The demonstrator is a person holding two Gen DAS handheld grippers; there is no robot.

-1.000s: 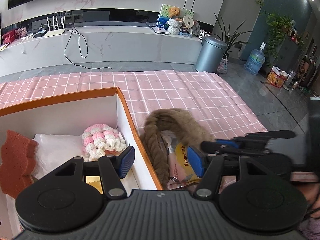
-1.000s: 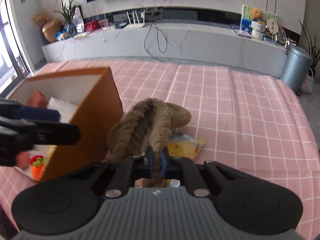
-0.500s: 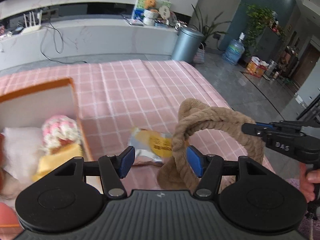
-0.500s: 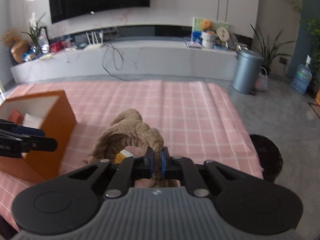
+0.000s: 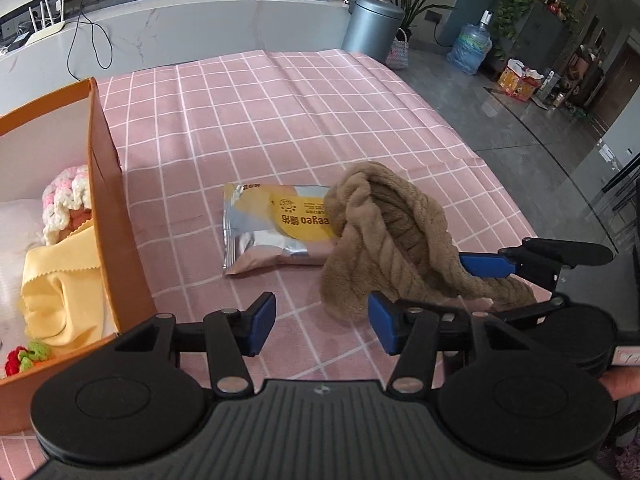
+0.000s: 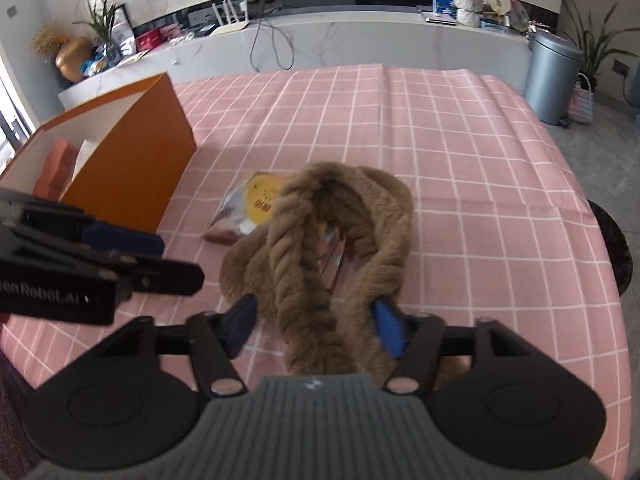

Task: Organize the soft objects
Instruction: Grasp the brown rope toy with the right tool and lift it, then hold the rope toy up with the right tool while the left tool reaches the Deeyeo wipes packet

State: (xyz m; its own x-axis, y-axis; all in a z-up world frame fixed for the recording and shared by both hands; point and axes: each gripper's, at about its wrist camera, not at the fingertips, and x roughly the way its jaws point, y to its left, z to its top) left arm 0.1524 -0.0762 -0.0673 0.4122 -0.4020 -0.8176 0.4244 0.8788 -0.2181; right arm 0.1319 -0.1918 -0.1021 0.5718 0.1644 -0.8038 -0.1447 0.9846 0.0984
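Tablecloth (image 5: 304, 120): pink, thin white grid.
Twisted plush rope (image 5: 392, 236): tan-brown throughout.
Snack packet (image 5: 272, 236): silver foil, yellow round patch, pale pink lower part.
Box (image 5: 108, 216): orange outside and along the rim, white inside.
Crocheted piece (image 5: 66, 200) in box: pink and white bands.
Cloth (image 5: 60, 276) in box: pale yellow.
Small knit item (image 5: 24, 356) in box: red with green.
Sponge-like block (image 6: 54, 168) in box: rust orange.
Left gripper (image 5: 320, 324) and right gripper (image 6: 316, 324): black bodies, blue pads.
Bin (image 5: 372, 28): grey metal.

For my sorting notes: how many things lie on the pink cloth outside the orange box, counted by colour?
Brown: 1, the scarf
Silver and yellow: 1, the packet
Total: 2
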